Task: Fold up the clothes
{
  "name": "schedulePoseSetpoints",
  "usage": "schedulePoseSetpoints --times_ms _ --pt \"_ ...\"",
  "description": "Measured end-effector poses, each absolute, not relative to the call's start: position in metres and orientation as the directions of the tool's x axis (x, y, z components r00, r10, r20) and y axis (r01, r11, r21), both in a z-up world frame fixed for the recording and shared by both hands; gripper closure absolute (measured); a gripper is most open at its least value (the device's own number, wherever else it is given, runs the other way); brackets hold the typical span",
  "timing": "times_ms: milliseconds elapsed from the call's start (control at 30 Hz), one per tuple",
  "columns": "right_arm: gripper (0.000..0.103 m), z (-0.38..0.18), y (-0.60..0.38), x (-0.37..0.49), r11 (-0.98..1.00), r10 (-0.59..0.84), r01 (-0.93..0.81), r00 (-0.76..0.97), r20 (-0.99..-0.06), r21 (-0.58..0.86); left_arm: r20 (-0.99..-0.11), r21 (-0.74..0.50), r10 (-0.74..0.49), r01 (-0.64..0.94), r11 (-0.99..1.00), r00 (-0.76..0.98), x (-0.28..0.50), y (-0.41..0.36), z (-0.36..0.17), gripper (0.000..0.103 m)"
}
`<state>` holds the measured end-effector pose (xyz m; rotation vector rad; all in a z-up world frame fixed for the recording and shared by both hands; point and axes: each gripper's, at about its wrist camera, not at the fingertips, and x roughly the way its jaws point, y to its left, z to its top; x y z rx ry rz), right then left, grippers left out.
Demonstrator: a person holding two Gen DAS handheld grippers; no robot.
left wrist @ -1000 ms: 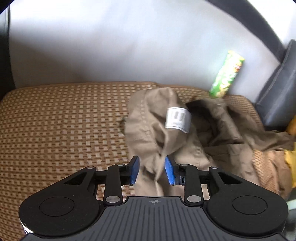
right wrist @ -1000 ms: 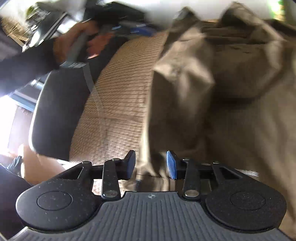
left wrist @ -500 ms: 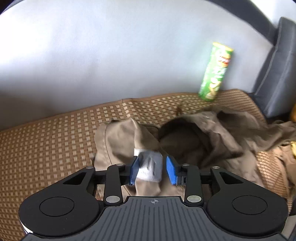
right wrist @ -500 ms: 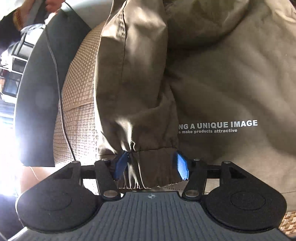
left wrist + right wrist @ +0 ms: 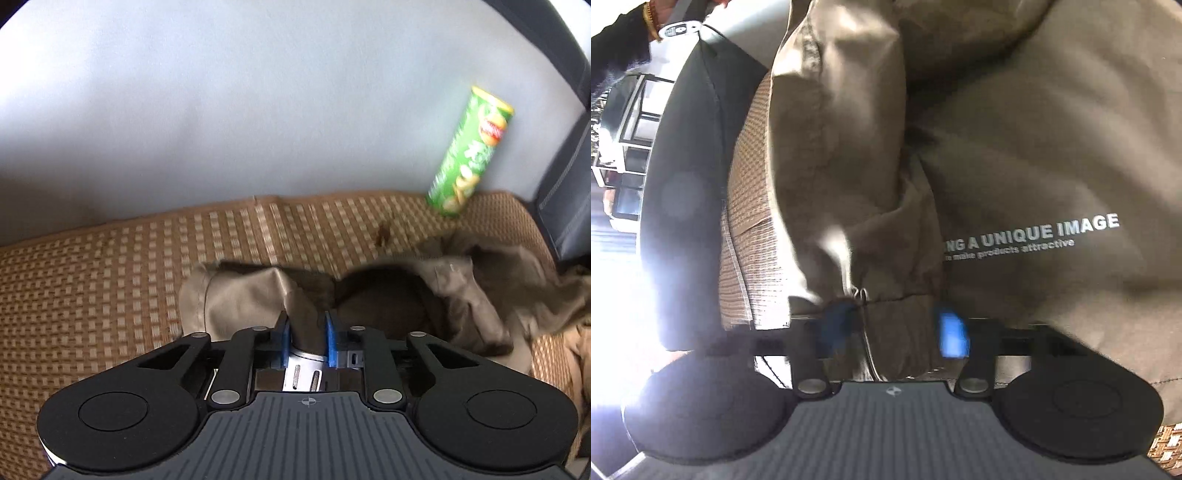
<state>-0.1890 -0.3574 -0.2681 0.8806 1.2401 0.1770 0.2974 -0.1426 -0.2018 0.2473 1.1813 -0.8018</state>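
Note:
An olive-brown jacket (image 5: 240, 306) lies crumpled on a woven brown mat (image 5: 110, 280). My left gripper (image 5: 306, 332) is closing its jaws, and the blue pads pinch a raised fold of the jacket. The jacket's white label (image 5: 303, 369) sits just behind the pads. In the right wrist view the jacket (image 5: 1052, 147) fills the frame and shows white printed lettering (image 5: 1034, 234). My right gripper (image 5: 894, 328) is closing around the gathered sleeve cuff (image 5: 897, 343). Its blurred pads still stand wide at the cuff's two sides.
A green chips can (image 5: 471, 151) stands at the back right against the pale wall. A dark cushion (image 5: 569, 192) borders the mat on the right. A dark armrest (image 5: 683, 166) lies left of the mat (image 5: 750, 221), with a person's dark sleeve (image 5: 620, 40) above it.
My left gripper came forward over the jacket and closed on a fold, and the label slid back between the fingers. My right gripper dropped to the sleeve cuff, and its pads are now blurred.

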Motion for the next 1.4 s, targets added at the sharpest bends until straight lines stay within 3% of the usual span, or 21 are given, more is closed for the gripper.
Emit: schedulePoseSetpoints --times_ms 100,267,333,400,433,533,633,733,900,1067,1133,1267,1400 --pt "0.089 -0.26 -0.355 -0.196 0.701 0.536 0.33 0.34 -0.772 0.632 -0.896 -0.185 -0.397 0.648 0.739 0.197 0.306 -0.145 -0.213 0.103" --pt "0.09 -0.282 -0.342 -0.208 0.738 0.501 0.361 0.274 -0.821 0.571 -0.903 -0.163 -0.372 0.63 0.759 0.215 0.31 -0.15 -0.229 0.102" --pt "0.082 -0.281 -0.341 -0.207 0.747 0.504 0.339 0.273 -0.819 0.572 -0.896 -0.178 -0.392 0.64 0.747 0.207 0.307 -0.149 -0.225 0.076" --pt "0.051 -0.277 -0.344 -0.209 0.735 0.512 0.356 0.266 -0.817 0.577 -0.89 -0.19 -0.409 0.651 0.735 0.202 0.308 -0.144 -0.212 0.076" --pt "0.047 -0.273 -0.345 -0.211 0.734 0.508 0.367 0.262 -0.821 0.572 -0.885 -0.191 -0.419 0.66 0.727 0.205 0.309 -0.14 -0.205 0.073" --pt "0.05 -0.247 -0.35 -0.218 0.768 0.455 0.353 0.288 -0.842 0.535 -0.869 -0.202 -0.449 0.676 0.709 0.211 0.309 -0.124 -0.182 0.062" --pt "0.053 -0.216 -0.353 -0.216 0.771 0.431 0.31 0.389 -0.814 0.557 -0.862 -0.235 -0.483 0.723 0.65 0.154 0.292 -0.11 -0.166 0.062" --pt "0.066 -0.199 -0.35 -0.202 0.777 0.438 0.247 0.448 -0.779 0.579 -0.858 -0.274 -0.509 0.776 0.568 0.071 0.267 -0.104 -0.158 0.062" --pt "0.085 -0.23 -0.33 -0.164 0.799 0.432 0.229 0.424 -0.796 0.556 -0.863 -0.304 -0.496 0.883 0.358 -0.097 0.194 -0.111 -0.177 0.057" --pt "0.082 -0.254 -0.276 -0.142 0.85 0.467 0.084 0.34 -0.817 0.52 -0.929 -0.151 -0.366 0.953 0.262 -0.047 0.149 -0.098 -0.239 0.055" --pt "0.08 -0.263 -0.263 -0.141 0.864 0.458 0.056 0.323 -0.828 0.5 -0.929 -0.185 -0.367 0.921 0.344 -0.05 0.157 -0.089 -0.254 0.057" --pt "0.081 -0.248 -0.27 -0.14 0.853 0.456 0.097 0.34 -0.822 0.513 -0.89 -0.27 -0.454 0.851 0.45 -0.043 0.168 -0.073 -0.218 0.055" --pt "0.081 -0.216 -0.26 -0.147 0.873 0.449 0.032 0.331 -0.83 0.486 -0.858 -0.317 -0.509 0.847 0.428 -0.064 0.15 -0.041 -0.192 0.051"
